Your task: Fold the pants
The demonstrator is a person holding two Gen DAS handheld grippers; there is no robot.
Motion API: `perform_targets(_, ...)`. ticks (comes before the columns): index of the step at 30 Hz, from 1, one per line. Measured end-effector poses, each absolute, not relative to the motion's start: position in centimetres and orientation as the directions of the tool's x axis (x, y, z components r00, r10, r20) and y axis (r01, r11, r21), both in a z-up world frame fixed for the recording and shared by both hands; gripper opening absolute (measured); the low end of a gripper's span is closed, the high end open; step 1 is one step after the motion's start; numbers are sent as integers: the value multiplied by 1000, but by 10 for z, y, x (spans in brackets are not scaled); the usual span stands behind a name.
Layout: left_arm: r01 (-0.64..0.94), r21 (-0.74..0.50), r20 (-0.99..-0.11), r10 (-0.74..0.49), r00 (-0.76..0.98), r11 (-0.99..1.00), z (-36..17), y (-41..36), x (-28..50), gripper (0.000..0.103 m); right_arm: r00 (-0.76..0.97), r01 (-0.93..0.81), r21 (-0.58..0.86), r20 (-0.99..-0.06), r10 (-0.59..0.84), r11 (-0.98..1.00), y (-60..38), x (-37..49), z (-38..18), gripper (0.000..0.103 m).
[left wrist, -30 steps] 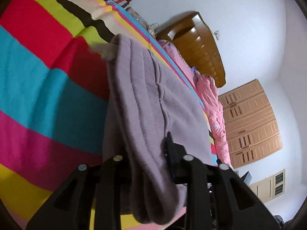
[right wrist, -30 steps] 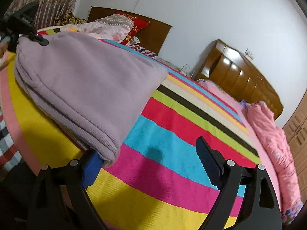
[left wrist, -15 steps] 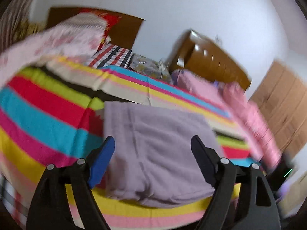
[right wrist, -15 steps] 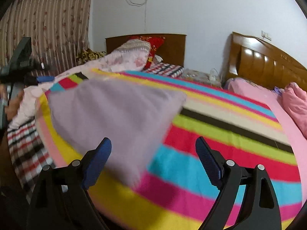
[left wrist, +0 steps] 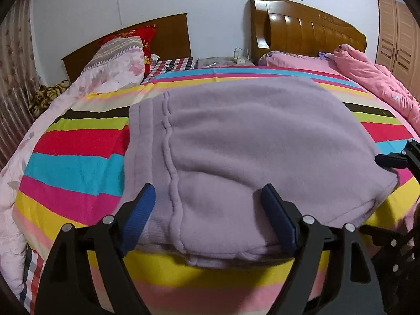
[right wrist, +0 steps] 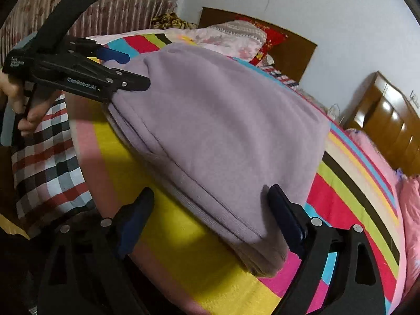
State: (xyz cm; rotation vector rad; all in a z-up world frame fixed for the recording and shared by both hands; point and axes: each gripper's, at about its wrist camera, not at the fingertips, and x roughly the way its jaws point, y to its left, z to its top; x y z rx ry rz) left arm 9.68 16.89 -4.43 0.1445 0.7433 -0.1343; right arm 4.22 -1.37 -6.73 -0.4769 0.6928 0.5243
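Observation:
The lilac fleece pants (left wrist: pixel 249 152) lie folded into a thick rectangle on the striped bedspread (left wrist: pixel 73 168), near its front edge. My left gripper (left wrist: pixel 210 218) is open, its blue pads either side of the near edge of the pants by the waistband seams. My right gripper (right wrist: pixel 210 218) is open and straddles a near corner of the pants (right wrist: pixel 215 136). In the right wrist view the left gripper (right wrist: pixel 131 71) reaches the far corner of the fold. The right gripper's tip (left wrist: pixel 391 161) shows at the right edge of the left wrist view.
A floral quilt and red pillow (left wrist: pixel 118 60) lie at the bed's far left. A pink duvet (left wrist: pixel 372 78) covers the second bed on the right. A nightstand (left wrist: pixel 225 61) stands between two wooden headboards. A checked sheet (right wrist: pixel 44 157) hangs at the bed's front edge.
My left gripper let go of the pants and opened; they now lie flat on the bed. Both grippers swung round and closed in on the folded pile's near edge.

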Motion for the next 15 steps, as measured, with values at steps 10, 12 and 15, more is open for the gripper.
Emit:
perform_targets(10, 167, 93, -639, -70, 766, 981, -45, 164, 89, 84, 732, -448, -93, -609, 305, 889, -33, 65, -11, 87)
perform_targets(12, 166, 96, -640, -66, 766, 981, -45, 164, 89, 84, 717, -452, -133, -642, 271, 882, -17, 82, -18, 87)
perform_targets(15, 169, 97, -640, -68, 766, 981, -45, 164, 88, 84, 687, -507, -267, -700, 197, 819, 15, 77, -45, 87)
